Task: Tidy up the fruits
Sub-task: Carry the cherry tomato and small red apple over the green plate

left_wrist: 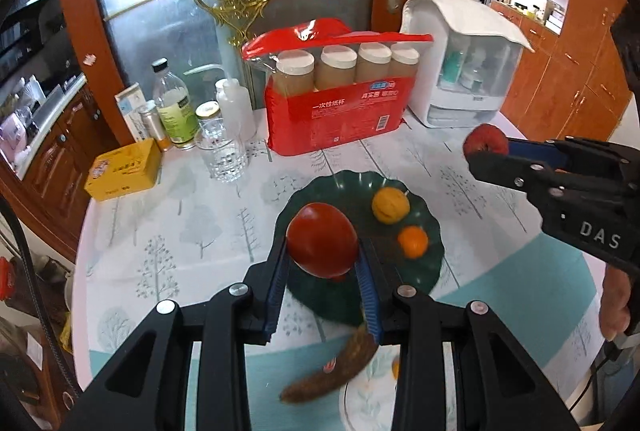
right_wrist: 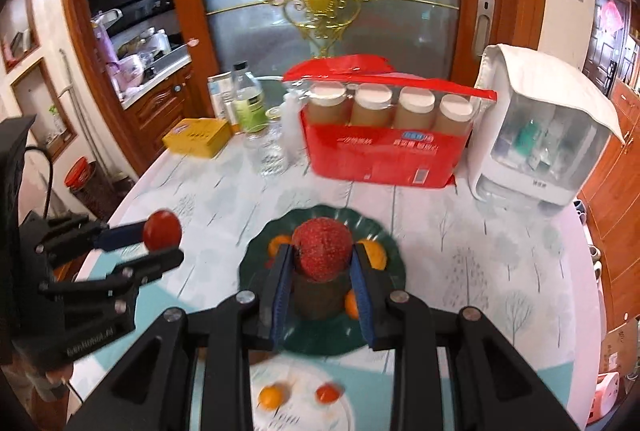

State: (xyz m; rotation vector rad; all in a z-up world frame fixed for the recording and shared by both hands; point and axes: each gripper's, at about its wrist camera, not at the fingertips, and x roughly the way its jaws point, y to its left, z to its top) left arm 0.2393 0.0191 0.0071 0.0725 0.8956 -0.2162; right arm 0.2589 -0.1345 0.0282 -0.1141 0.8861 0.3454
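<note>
My left gripper point(left_wrist: 324, 251) is shut on a smooth red fruit point(left_wrist: 322, 239), held above the near rim of a dark green plate point(left_wrist: 424, 271). A yellow fruit point(left_wrist: 390, 206) and a small orange fruit point(left_wrist: 413, 241) lie on that plate. My right gripper point(right_wrist: 322, 255) is shut on a bumpy red fruit point(right_wrist: 323, 245) over the green plate point(right_wrist: 256, 255), where several orange fruits point(right_wrist: 376, 253) lie. Each gripper shows in the other's view: the right gripper point(left_wrist: 490, 151) at the right, the left gripper point(right_wrist: 160, 243) at the left. A white plate point(right_wrist: 296, 415) nearer me holds an orange fruit point(right_wrist: 272, 395) and a small red fruit point(right_wrist: 328, 393).
A brown elongated item point(left_wrist: 340, 367) lies between the two plates. At the table's back stand a red pack of paper cups point(left_wrist: 340, 111), a white appliance point(left_wrist: 460, 71), a glass point(left_wrist: 224, 155), bottles point(left_wrist: 174, 107) and a yellow box point(left_wrist: 124, 169).
</note>
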